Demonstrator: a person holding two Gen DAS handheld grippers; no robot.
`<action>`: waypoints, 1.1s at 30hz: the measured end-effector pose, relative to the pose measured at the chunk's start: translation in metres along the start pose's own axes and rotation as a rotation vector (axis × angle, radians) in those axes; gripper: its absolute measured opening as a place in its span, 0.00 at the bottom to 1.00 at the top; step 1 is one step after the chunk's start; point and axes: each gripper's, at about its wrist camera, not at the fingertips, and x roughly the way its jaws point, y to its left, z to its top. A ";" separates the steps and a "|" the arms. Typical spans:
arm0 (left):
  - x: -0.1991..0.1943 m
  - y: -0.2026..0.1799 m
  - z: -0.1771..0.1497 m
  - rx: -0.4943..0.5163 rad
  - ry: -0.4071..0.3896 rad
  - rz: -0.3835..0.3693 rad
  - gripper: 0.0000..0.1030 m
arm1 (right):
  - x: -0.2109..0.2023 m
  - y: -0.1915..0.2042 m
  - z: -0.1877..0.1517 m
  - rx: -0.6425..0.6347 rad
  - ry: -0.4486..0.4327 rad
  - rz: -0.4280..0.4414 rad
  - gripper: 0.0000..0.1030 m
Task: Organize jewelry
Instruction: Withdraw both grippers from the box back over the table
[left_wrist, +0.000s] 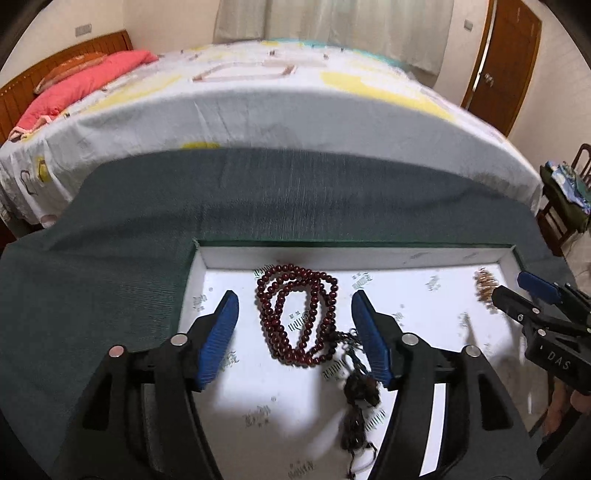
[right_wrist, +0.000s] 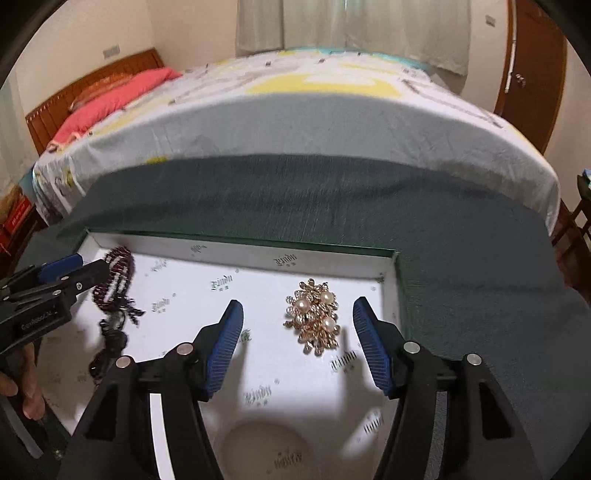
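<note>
While both your grippers, left (left_wrist: 295, 338) and right (right_wrist: 298, 345), hang open and empty, beads (left_wrist: 297, 317) and brooch (right_wrist: 314, 315) lie in the box (right_wrist: 243, 254); withdraw carelessly and the beads' tassel could snag your left fingers.

Left gripper (left_wrist: 295, 332) and right gripper (right_wrist: 297, 341): matte black angular frames, blue ribbed pads on the fingers (left_wrist: 221, 332), round silver fasteners at the pivots. Small screws and white lettering, partly legible, on each body's side. Bare fingers (right_wrist: 27, 391) at the handle; no sleeve visible.
</note>
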 end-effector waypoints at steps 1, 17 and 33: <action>-0.013 0.000 -0.004 0.000 -0.034 -0.006 0.62 | -0.009 0.001 -0.004 0.001 -0.019 -0.003 0.59; -0.140 0.019 -0.111 -0.040 -0.194 0.043 0.64 | -0.124 0.039 -0.104 -0.029 -0.177 0.003 0.59; -0.196 0.039 -0.224 -0.107 -0.159 0.160 0.64 | -0.171 0.079 -0.204 -0.092 -0.170 0.071 0.59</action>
